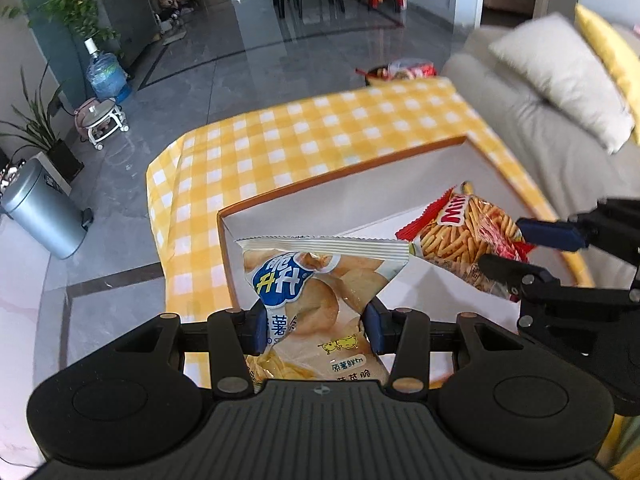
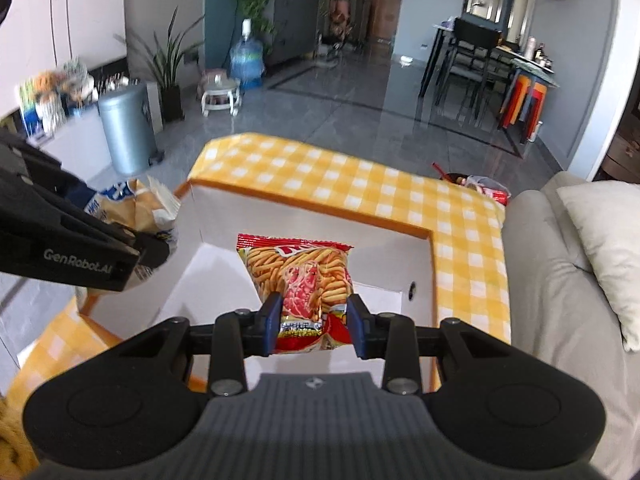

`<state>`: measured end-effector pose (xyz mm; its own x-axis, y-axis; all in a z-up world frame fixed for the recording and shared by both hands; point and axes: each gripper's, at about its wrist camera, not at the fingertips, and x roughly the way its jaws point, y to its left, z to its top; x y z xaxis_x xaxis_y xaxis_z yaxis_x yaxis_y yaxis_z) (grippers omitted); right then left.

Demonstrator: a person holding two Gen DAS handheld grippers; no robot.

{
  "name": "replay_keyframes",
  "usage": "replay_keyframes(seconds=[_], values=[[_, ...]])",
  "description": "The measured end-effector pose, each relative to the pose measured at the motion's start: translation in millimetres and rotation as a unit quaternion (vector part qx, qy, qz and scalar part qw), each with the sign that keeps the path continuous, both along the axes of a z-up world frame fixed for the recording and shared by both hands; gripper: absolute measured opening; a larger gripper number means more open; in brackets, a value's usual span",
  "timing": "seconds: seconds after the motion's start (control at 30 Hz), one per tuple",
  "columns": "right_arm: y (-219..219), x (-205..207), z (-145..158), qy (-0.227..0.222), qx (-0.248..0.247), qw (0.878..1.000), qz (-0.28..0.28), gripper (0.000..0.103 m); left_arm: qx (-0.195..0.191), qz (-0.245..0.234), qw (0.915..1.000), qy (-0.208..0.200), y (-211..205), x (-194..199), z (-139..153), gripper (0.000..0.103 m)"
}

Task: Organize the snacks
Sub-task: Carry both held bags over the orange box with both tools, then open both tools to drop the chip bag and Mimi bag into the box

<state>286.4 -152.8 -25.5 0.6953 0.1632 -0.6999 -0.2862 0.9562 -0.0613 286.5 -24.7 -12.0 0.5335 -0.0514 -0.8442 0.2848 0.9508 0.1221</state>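
Note:
My left gripper [image 1: 316, 330] is shut on a pale potato-chip bag [image 1: 320, 280], held above the near left corner of a white box with an orange rim [image 1: 344, 172]. My right gripper [image 2: 314, 328] is shut on a red bag of fry-shaped sticks [image 2: 298, 268], hanging over the inside of the same box [image 2: 308, 204]. In the left wrist view the stick bag [image 1: 460, 236] and the right gripper [image 1: 516, 254] sit at the right. In the right wrist view the chip bag [image 2: 136, 208] and the left gripper's body [image 2: 80, 248] show at the left.
The box lies on a table with a yellow checked cloth [image 1: 280, 136]. A grey sofa with a white cushion [image 1: 560, 76] runs along the right. More snack packets [image 2: 486, 190] lie at the table's far corner. A metal bin [image 1: 44, 216] stands on the floor at left.

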Motion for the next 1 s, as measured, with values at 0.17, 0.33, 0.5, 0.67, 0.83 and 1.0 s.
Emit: replay_keyframes(seconds=[0.17,0.33,0.5,0.67,0.83,1.0], values=[[15.3,33.8,-27.1,0.032,-0.020,0.999,0.023,0.032,0.031,-0.012,0.9992,0.022,1.5,23.2,-20.5,0.051],[27.1,59.7,-50.8,0.056,-0.034,0.997,0.033,0.032,0.066,-0.035,0.9971,0.017,-5.1,37.4,-32.9,0.052],[37.3,76.6,-67.7,0.069,-0.046,0.996,0.039,0.032,0.085,-0.047,0.9953,0.005,-17.1,49.7,-35.5,0.052],[41.0,82.2,-78.7,0.076,-0.065,0.994,0.042,0.033,0.072,-0.078,0.9943,0.001,-31.0,50.2,-36.6,0.052],[31.7,83.4,-83.1,0.093,-0.051,0.994,0.035,0.034,0.087,-0.089,0.9916,0.035,-37.9,58.3,-59.0,0.052],[27.1,84.3,-88.2,0.109,-0.040,0.993,0.030,0.034,0.107,-0.085,0.9899,0.039,-37.6,61.6,-66.5,0.058]])
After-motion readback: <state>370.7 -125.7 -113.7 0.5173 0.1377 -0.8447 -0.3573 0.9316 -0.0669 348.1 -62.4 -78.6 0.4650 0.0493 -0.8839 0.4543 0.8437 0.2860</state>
